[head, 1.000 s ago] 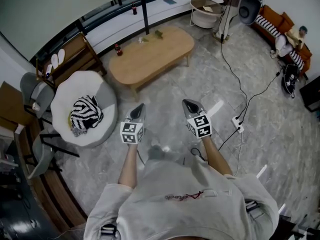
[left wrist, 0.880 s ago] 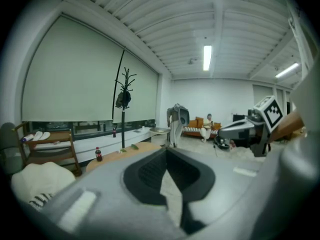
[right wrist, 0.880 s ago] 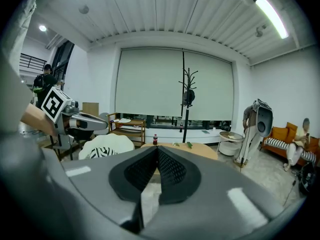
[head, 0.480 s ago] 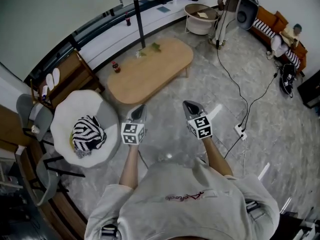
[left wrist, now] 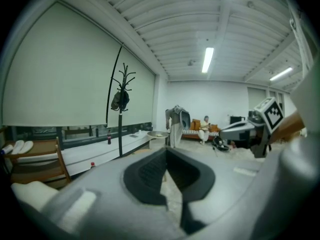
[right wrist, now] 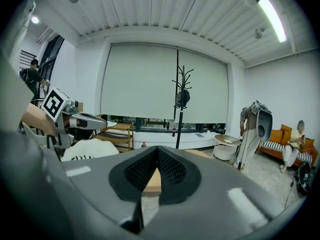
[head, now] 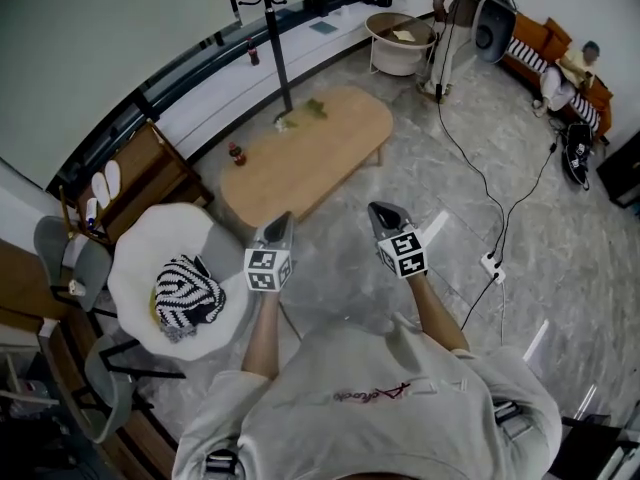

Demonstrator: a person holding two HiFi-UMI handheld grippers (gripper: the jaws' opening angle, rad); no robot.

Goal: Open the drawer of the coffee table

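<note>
The oval wooden coffee table (head: 310,153) stands on the marble floor ahead of me; no drawer shows from above. My left gripper (head: 280,218) and right gripper (head: 379,208) are held side by side in the air just short of the table's near end, both shut with nothing between the jaws. In the right gripper view a strip of the table top (right wrist: 152,179) shows beyond the shut jaws, with the left gripper (right wrist: 102,119) at the left. The left gripper view looks over floor, with the right gripper (left wrist: 225,131) at its right.
A round white chair (head: 175,268) with a striped cushion (head: 190,293) sits to the left. A coat stand (head: 275,43) rises behind the table. A wooden shelf (head: 140,168), a white basket table (head: 400,38), floor cables (head: 480,168) and a seated person (head: 570,73) lie around.
Both grippers have travelled forward towards the coffee table together, staying shut. The table and the white chair now sit nearer in the head view.
</note>
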